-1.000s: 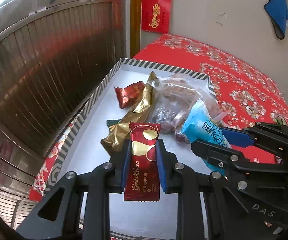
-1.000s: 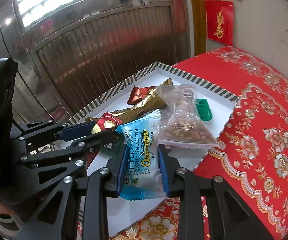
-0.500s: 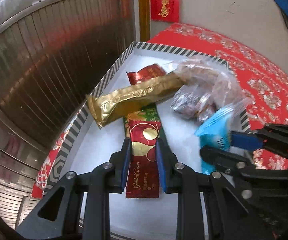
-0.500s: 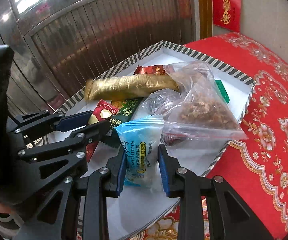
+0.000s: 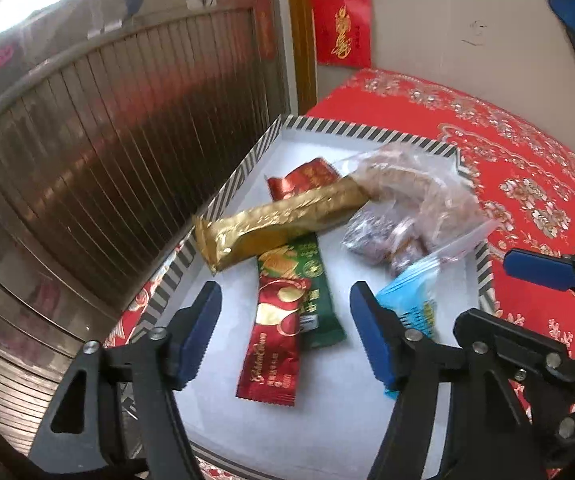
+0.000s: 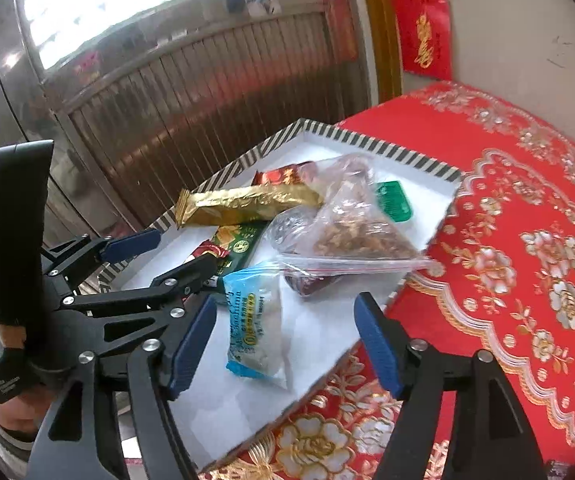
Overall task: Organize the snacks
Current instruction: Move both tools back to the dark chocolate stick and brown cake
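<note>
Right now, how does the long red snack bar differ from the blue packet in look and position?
The red snack bar is long, narrow and opaque; the blue packet is shorter, wider, partly clear. The bar overlaps a green wrapper; the packet lies nearer the zip bag. Both lie released in the striped tray.

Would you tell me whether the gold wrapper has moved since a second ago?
Yes. The gold wrapper has swung crosswise, its end now near the tray's striped left rim.

Striped tray (image 5: 329, 126), red floral cloth (image 5: 527, 168)

Snacks lie in the tray (image 5: 243, 168) — foil bar (image 5: 279, 220) across two wrappers (image 5: 283, 320).
</note>
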Tool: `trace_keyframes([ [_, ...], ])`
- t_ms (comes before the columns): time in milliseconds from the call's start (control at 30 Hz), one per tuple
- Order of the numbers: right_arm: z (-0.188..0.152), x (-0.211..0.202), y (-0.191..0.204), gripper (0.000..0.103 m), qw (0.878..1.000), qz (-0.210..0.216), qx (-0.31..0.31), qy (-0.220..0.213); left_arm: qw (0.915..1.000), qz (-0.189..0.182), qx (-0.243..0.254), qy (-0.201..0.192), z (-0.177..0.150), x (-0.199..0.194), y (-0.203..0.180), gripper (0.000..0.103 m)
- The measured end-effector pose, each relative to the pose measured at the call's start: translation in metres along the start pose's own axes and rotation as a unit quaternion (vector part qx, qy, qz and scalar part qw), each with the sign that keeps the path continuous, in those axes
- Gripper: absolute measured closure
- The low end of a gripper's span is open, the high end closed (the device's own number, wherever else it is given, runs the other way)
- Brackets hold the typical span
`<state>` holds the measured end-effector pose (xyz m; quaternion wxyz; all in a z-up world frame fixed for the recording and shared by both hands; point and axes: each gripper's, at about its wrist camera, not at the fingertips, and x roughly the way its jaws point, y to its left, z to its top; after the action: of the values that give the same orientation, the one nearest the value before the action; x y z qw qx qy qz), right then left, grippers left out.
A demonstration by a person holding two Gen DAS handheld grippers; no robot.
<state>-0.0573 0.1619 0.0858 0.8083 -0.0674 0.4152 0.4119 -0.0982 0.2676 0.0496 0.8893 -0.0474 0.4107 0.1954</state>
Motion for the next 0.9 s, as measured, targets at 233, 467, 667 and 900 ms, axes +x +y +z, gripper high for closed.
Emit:
trace_keyframes([
  [233, -0.013, -0.033, -0.034, 0.025, 0.999, -0.025, 0.028, -0.021, 0.9996, -0.022, 0.014, -0.013, 0.009, -0.012, -0.031, 0.025],
  [467, -0.030, -0.066, -0.077, 0.024, 0.995, -0.065, 0.068, -0.039, 0.9974, -0.062, 0.035, -0.012, 0.014, -0.020, -0.079, 0.023],
  [667, -0.053, -0.095, -0.118, 0.024, 0.989, -0.098, 0.105, -0.045, 0.9926, -0.104, 0.063, -0.004, 0.018, -0.024, -0.132, 0.023],
  [900, -0.082, -0.138, -0.173, 0.023, 0.976, -0.140, 0.159, -0.056, 0.9851, -0.141, 0.099, 0.001, 0.021, -0.029, -0.194, 0.023],
])
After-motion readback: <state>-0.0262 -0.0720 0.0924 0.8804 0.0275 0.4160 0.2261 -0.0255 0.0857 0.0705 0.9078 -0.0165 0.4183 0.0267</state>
